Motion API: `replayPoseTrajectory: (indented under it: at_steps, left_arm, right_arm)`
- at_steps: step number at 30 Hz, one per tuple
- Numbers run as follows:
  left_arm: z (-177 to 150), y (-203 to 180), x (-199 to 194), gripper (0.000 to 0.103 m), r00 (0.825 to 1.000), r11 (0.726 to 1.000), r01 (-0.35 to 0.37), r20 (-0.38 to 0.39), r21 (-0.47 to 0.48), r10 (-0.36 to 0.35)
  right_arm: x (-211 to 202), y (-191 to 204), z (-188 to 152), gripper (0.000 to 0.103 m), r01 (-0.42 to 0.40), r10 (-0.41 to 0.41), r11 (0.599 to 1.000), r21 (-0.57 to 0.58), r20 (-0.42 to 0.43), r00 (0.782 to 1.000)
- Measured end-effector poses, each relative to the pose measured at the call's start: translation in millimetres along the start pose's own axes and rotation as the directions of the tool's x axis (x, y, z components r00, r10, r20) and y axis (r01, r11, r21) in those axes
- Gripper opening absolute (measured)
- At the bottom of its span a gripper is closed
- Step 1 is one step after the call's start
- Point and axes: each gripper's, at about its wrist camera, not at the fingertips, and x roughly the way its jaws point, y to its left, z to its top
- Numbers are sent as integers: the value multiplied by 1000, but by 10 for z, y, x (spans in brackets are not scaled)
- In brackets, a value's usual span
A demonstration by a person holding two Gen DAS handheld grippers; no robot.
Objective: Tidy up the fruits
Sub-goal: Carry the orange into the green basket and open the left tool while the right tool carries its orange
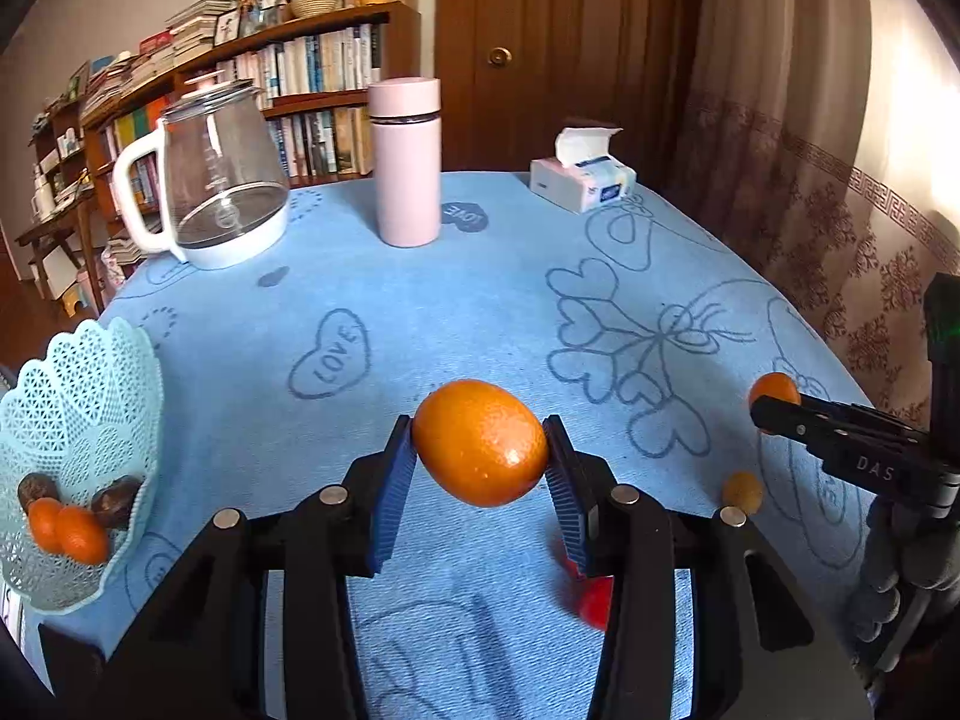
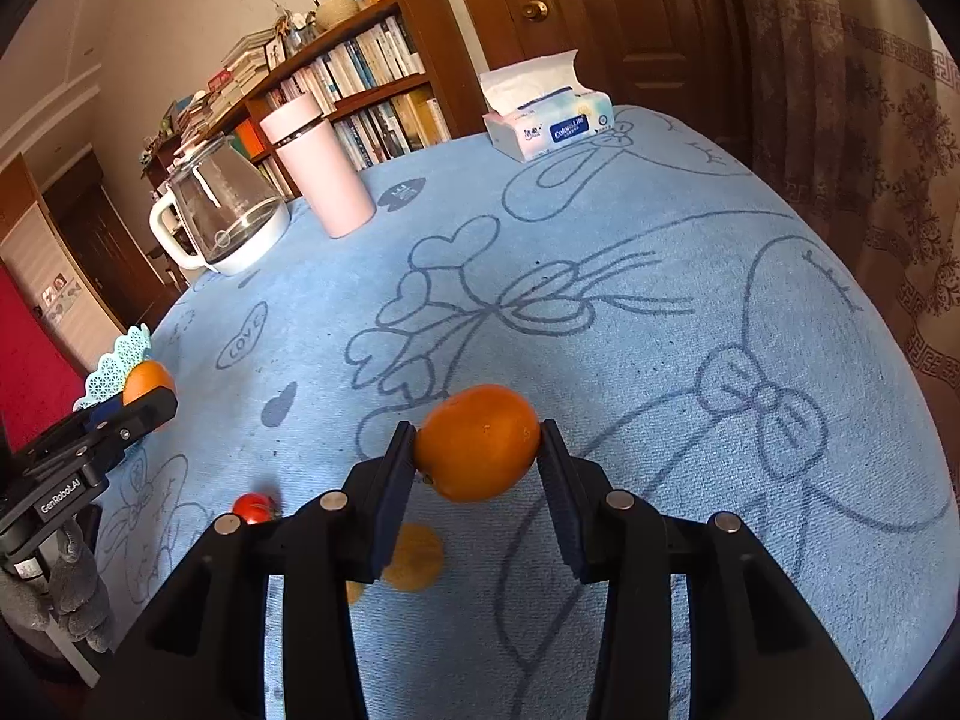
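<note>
Each hand-held claw clamps its own fruit clear of the cloth, ready for carrying: the left gripper (image 1: 480,459) pinches a glossy round orange (image 1: 480,443), the right gripper (image 2: 477,459) a duller orange fruit (image 2: 477,443). Beneath lie a small yellow kumquat (image 2: 414,558) and red tomato (image 2: 253,507) (not yet gathered). Farther left, the pale-green lattice plastic basket (image 1: 90,372) holds sorted fruit.

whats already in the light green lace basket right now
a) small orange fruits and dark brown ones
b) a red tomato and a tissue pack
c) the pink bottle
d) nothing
a: the left wrist view shows the lace basket holding small orange fruits and dark brown fruits, while the left gripper and the right gripper each grip an orange above the cloth.
</note>
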Motion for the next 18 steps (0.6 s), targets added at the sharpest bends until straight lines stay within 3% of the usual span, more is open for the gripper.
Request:
replayPoseTrajectory:
  at_steps: [18]
  left_arm:
    - [49, 799, -502, 44, 980, 980, -154, 104, -124, 167]
  right_arm:
    - [-201, 308, -36, 42, -48, 49, 998, -37, 33, 998]
